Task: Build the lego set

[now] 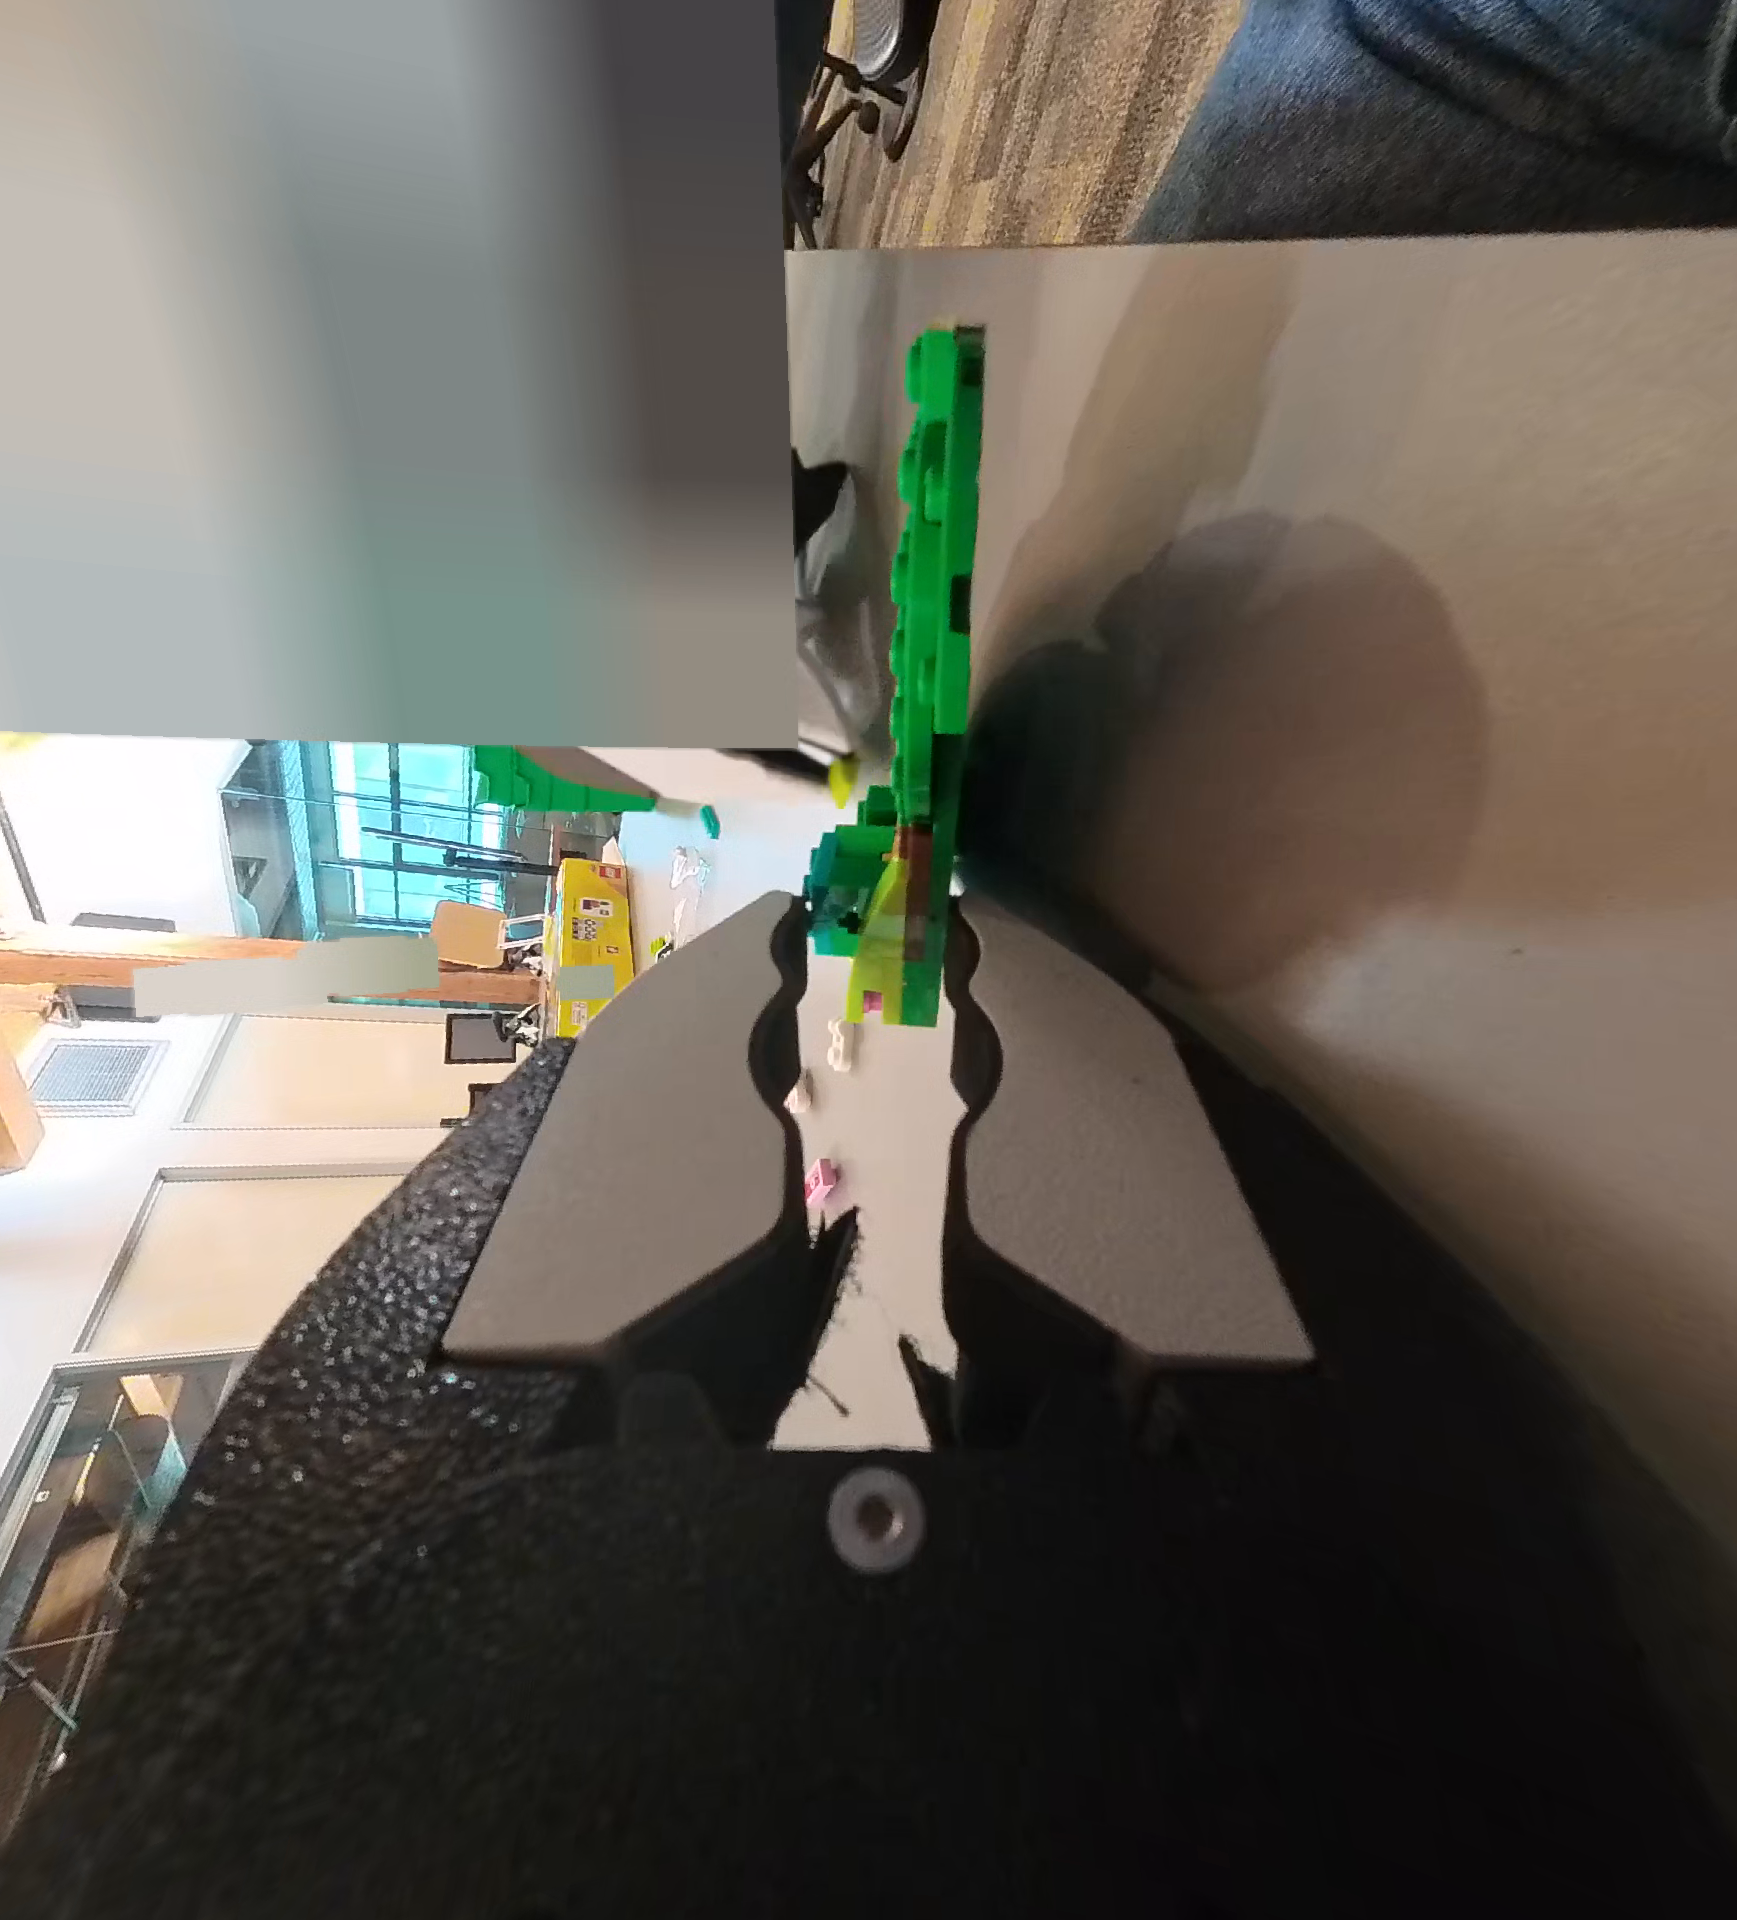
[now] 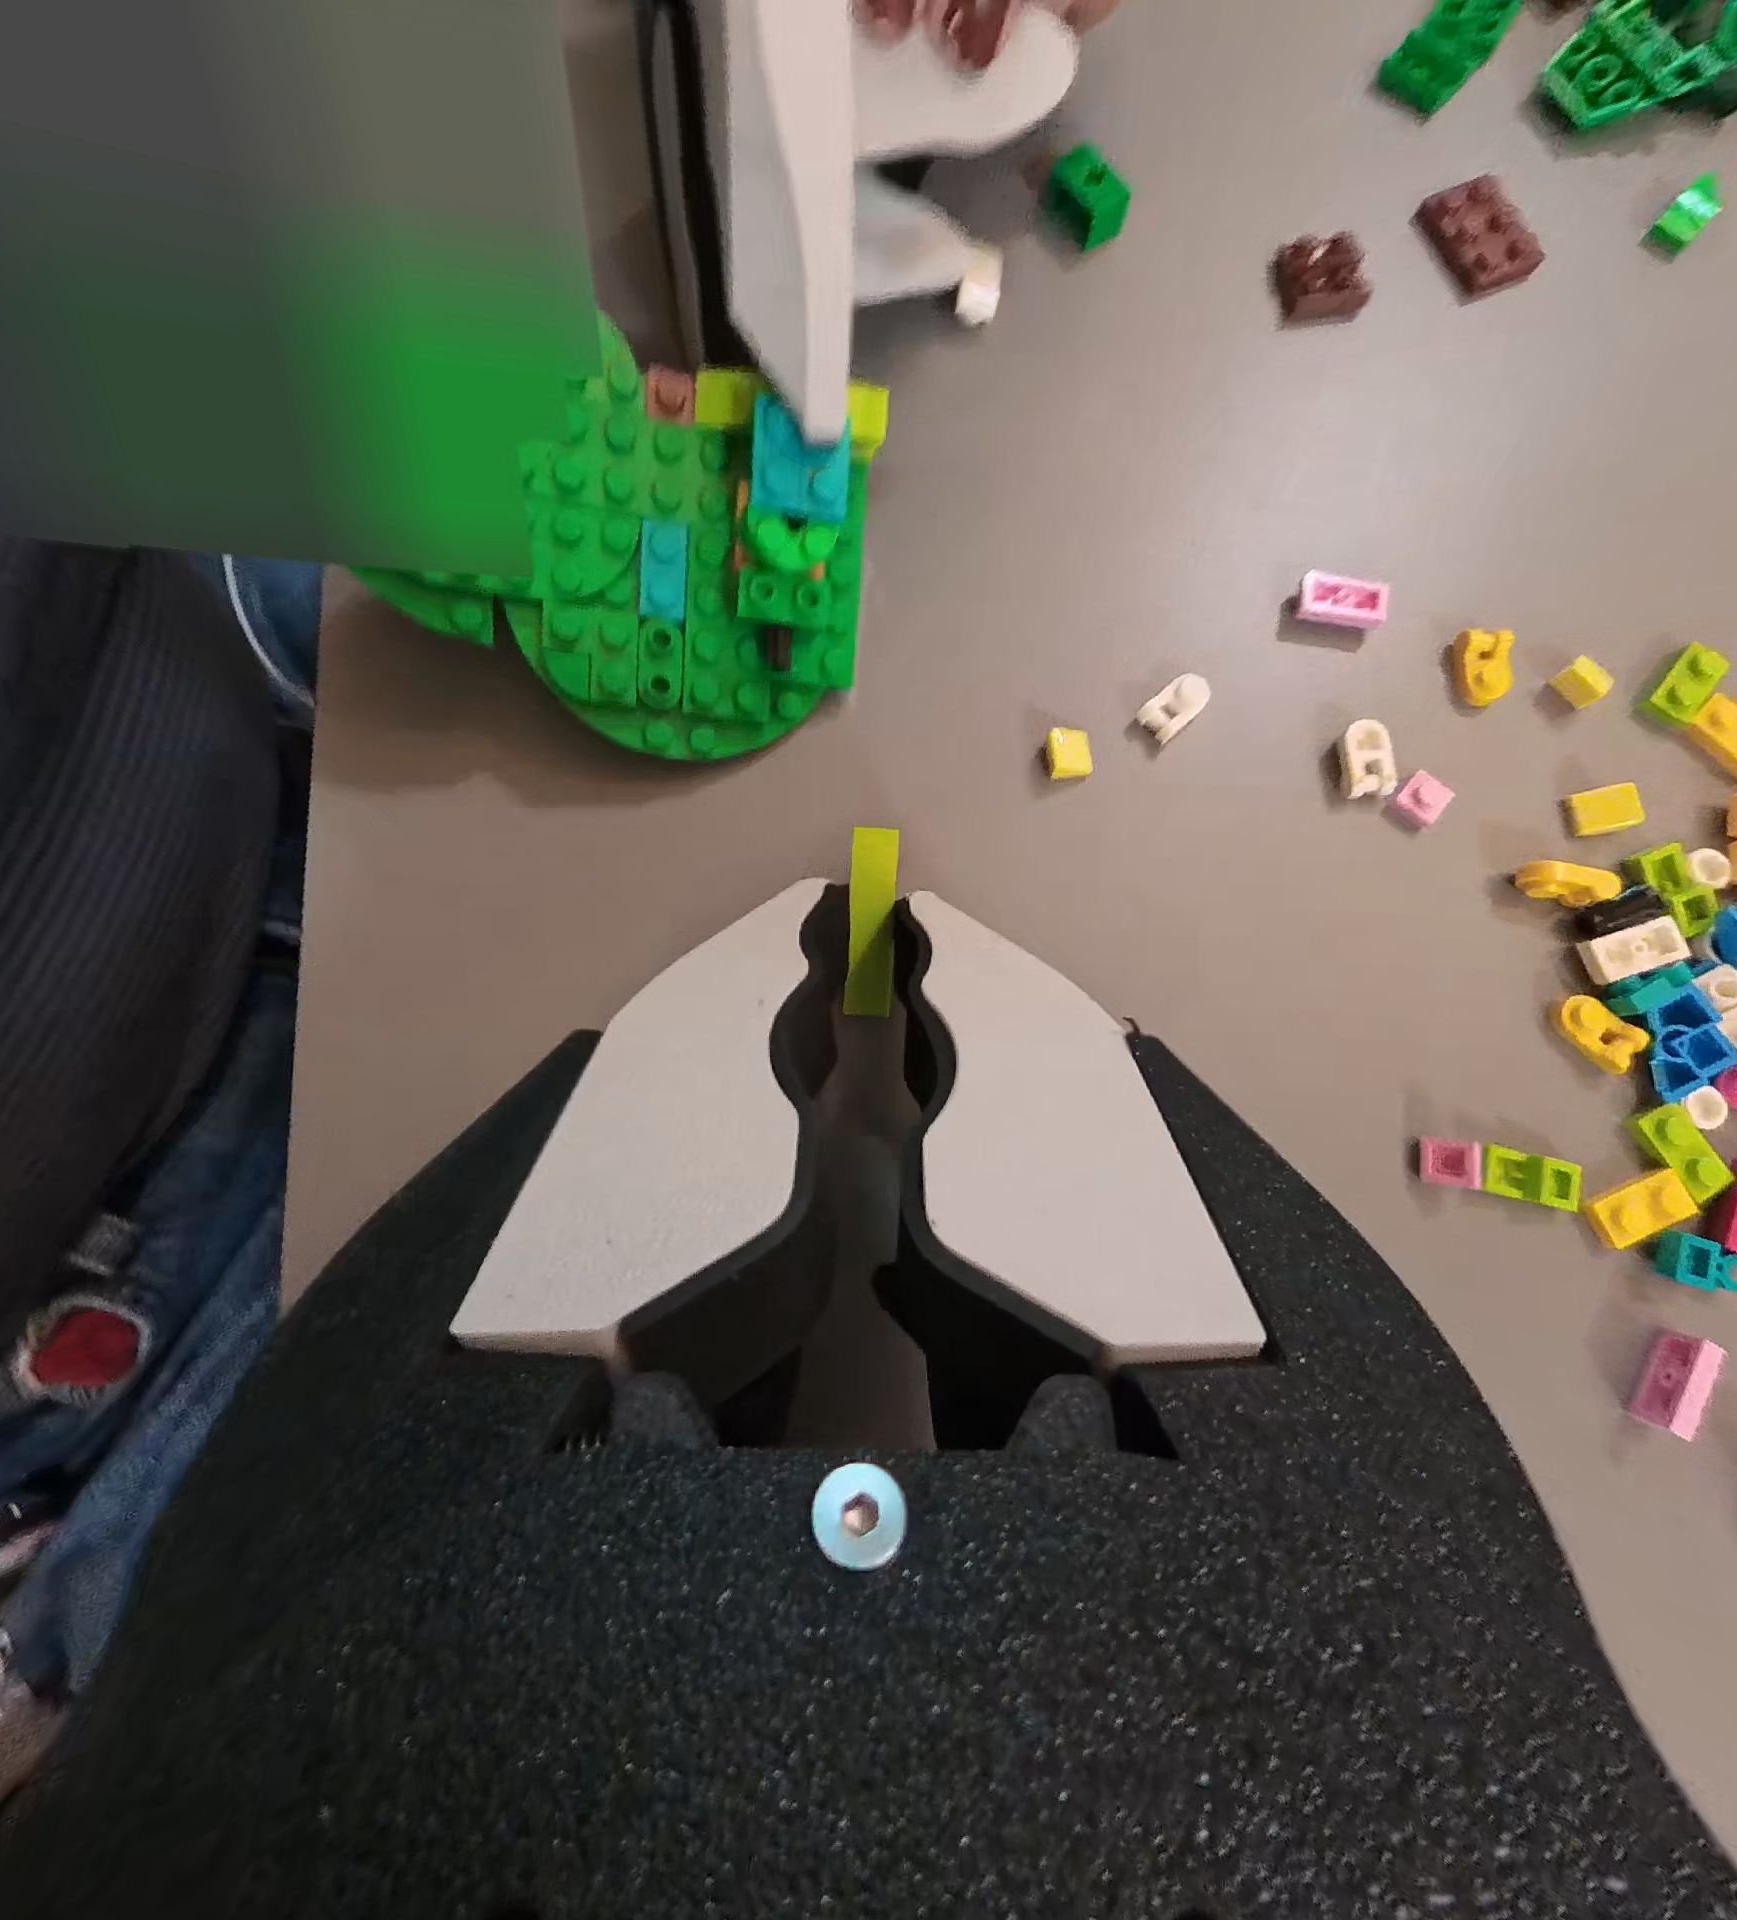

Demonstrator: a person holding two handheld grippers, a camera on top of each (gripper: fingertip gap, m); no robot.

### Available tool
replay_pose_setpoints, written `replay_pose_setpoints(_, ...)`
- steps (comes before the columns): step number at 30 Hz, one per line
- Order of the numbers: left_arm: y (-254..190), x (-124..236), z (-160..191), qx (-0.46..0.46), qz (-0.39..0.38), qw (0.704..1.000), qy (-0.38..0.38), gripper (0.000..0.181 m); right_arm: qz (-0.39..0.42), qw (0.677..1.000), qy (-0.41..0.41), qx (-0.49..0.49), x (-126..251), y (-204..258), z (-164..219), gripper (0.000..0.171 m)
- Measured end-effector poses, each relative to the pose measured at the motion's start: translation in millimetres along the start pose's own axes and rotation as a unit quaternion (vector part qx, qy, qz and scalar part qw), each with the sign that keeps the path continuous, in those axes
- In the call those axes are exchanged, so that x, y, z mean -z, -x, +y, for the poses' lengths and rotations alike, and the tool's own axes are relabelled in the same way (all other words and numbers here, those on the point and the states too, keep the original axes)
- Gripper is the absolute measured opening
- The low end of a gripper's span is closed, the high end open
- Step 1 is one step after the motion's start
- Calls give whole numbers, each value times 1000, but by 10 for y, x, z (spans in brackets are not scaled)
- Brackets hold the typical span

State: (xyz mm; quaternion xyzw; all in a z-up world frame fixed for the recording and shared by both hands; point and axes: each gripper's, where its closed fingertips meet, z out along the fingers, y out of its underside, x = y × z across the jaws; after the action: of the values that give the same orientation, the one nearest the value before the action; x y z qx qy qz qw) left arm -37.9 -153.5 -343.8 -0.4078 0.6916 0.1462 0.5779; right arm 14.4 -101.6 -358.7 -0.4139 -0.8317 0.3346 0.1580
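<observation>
Your right gripper [image 2: 869, 904] pinches a thin, smooth lime strip [image 2: 871, 920] at centre frame; your left gripper [image 1: 874, 925] grasps the studded green model's [image 1: 931, 582] edge.

bare grey table [image 2: 1103, 520] lies open between the right gripper [image 2: 869, 904] and the green lego build [image 2: 677, 582] at twelve o'clock, a clear lane. at two to four o'clock a heap of loose bricks [image 2: 1695, 997] crowds the table's right side, with a yellow stray [image 2: 1069, 752] and a white clip [image 2: 1172, 708] nearer in. the left gripper [image 2: 791, 343] stands over the build's far corner, blocking entry from above there. at nine o'clock, the table edge and a person's lap.
</observation>
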Motion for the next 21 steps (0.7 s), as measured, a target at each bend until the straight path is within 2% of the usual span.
replay_pose_setpoints(4,-8,12,-20,-4,0,1000,0,25,-34,994,-75,-71,5,37,-359,7)
replay_pose_setpoints(6,-14,20,-28,-5,2,1000,-2,24,-58,991,-86,-83,-31,86,-489,7)
replay_pose_setpoints(11,-23,24,-25,-7,3,1000,0,25,-108,989,-50,-86,-152,193,-593,7)
replay_pose_setpoints(21,-38,-12,-45,4,12,1000,-1,25,-118,989,2,-92,-211,221,-534,7)
